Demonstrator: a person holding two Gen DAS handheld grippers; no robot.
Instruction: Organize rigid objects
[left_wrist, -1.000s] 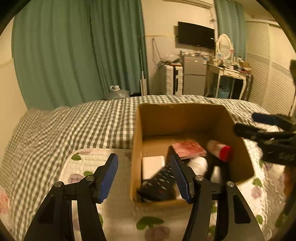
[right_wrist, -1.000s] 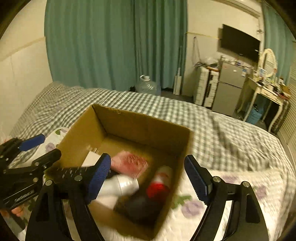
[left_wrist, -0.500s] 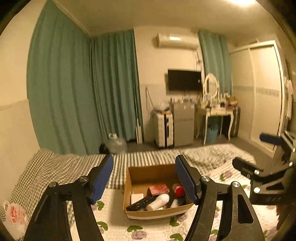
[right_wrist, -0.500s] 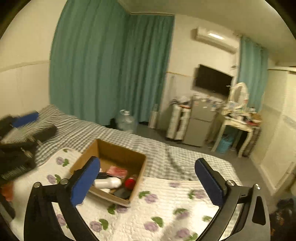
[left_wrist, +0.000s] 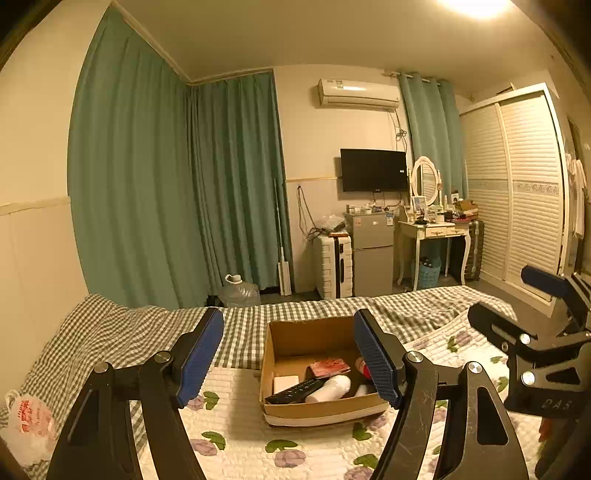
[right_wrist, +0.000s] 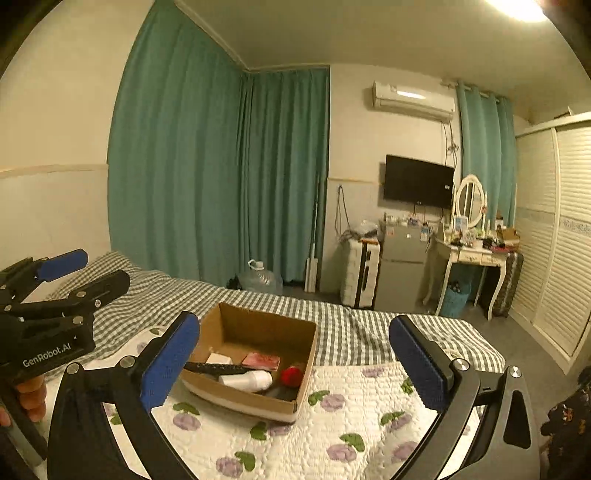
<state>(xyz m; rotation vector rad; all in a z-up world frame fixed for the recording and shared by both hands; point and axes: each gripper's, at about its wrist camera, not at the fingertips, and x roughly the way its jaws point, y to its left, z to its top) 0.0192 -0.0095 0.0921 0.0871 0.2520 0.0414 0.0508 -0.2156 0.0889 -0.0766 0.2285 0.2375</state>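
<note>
Nearest the cameras, both grippers hang above the bed with nothing between their blue-padded fingers: the left gripper (left_wrist: 290, 356) has its fingers spread wide, and the right gripper (right_wrist: 293, 363) is spread wider still. In the right wrist view the left gripper shows again at the left edge, with the person's hand (right_wrist: 27, 397) on its handle. Below them a white quilt (right_wrist: 332, 435) printed with purple flowers and green leaves covers the near part of the bed. On this quilt sits the open cardboard box (left_wrist: 273, 354), apart from both grippers. Inside it lie a black remote control (left_wrist: 295, 391) at the near left, a white bottle (left_wrist: 330, 387) on its side just to the right of the remote, a small white box (left_wrist: 285, 382) at the left, a red patterned packet (left_wrist: 330, 367) toward the far wall of the box, and a red-capped item (right_wrist: 291, 376) at the right. A white plastic bag (left_wrist: 27, 424) with red print rests at the bed's near left edge. Beyond the box the bed shows a green-checked cover (left_wrist: 122, 328). Farther off, on the floor, stand a clear water jug (left_wrist: 240, 291), a white suitcase (left_wrist: 332, 266), a small grey fridge (left_wrist: 373, 254) and a white dressing table (left_wrist: 432, 230) with an oval mirror. Teal curtains (left_wrist: 166, 184), a wall television (left_wrist: 373, 170) and an air conditioner (left_wrist: 358, 96) line the far wall.
</note>
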